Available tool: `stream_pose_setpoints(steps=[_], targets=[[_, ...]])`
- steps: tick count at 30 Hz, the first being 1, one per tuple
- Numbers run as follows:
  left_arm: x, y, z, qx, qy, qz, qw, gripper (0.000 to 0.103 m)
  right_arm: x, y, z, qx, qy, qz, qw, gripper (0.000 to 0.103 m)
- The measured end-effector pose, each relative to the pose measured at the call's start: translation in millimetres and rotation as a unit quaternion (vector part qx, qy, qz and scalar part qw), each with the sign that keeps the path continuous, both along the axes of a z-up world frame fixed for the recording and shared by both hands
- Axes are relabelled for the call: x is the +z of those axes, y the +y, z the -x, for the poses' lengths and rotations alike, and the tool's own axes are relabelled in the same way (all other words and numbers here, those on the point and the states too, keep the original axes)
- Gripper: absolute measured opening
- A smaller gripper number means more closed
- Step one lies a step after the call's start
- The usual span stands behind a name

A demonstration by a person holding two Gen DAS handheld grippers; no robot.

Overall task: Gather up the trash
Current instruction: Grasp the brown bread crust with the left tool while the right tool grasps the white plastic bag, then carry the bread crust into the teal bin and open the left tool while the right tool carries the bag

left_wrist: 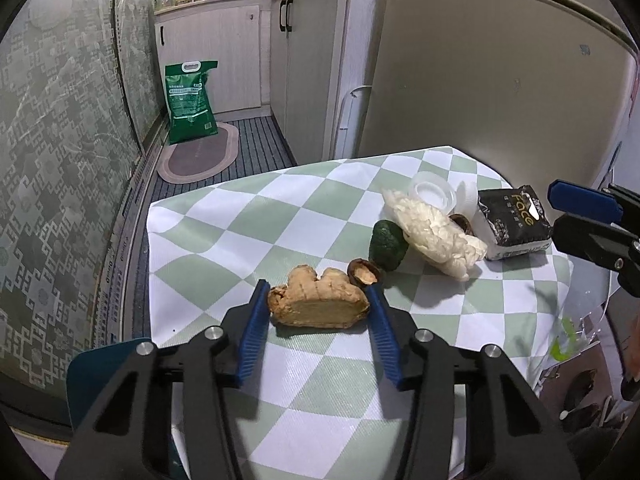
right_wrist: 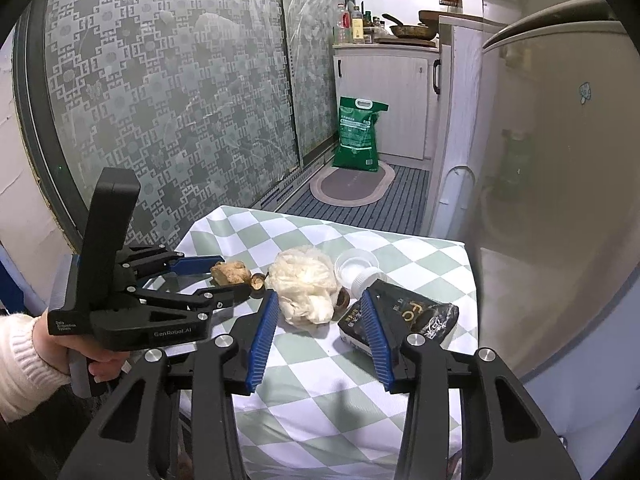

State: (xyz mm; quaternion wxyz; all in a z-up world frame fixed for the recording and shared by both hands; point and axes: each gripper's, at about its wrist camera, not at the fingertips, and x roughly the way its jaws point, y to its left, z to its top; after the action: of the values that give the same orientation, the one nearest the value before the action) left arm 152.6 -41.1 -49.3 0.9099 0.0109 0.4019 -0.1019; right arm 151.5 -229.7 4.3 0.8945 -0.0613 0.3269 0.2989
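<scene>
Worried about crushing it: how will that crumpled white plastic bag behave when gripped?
The bag looks thin and crumpled, so it will probably collapse between the fingers rather than resist. Likely very light. Its loose folds may catch the nutshell touching it.

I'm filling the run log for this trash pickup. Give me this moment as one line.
left gripper: open around ginger piece | right gripper: open, empty, near crumpled plastic bag | black packet: on table

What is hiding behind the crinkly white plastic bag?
Behind the white plastic bag sit a clear plastic cup and a brown nut shell. The bag covers the cup's near side, so its inside stays hidden.
</scene>
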Motion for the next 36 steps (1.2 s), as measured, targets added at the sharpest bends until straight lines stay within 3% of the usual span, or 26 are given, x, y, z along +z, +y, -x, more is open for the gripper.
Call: stream_pose_setpoints(steps=[14, 16, 25, 30, 36], targets=[[26.4, 24.1, 18.9, 0.003, -0.026, 0.041, 0.9988, 0.051, -13.3, 43.8, -1.0, 0.024, -0.009, 0.050, 0.998, 0.040], [31.0, 31.2, 21.3, 0.005, -0.031, 0.047, 0.9984, 0.051, -15.7, 51.3, -1.8, 0.027, -0.010, 0.061, 0.998, 0.035], [42.5, 65.1, 31.7, 0.023, -0.040, 0.059, 0.9972, 0.051, -33.4, 86.7, -7.3, 0.018, -0.043, 0.164, 0.985, 0.032], [45.9, 85.2, 38.4, 0.035, -0.045, 0.063, 0.9964, 0.051, -46.3, 103.6, -8.8, 0.013, -0.061, 0.225, 0.972, 0.019], [47.5, 106.4, 48.1, 0.045, -0.052, 0.060, 0.9958, 0.051, -36.0, 101.6, -11.9, 0.000, -0.051, 0.191, 0.980, 0.014]])
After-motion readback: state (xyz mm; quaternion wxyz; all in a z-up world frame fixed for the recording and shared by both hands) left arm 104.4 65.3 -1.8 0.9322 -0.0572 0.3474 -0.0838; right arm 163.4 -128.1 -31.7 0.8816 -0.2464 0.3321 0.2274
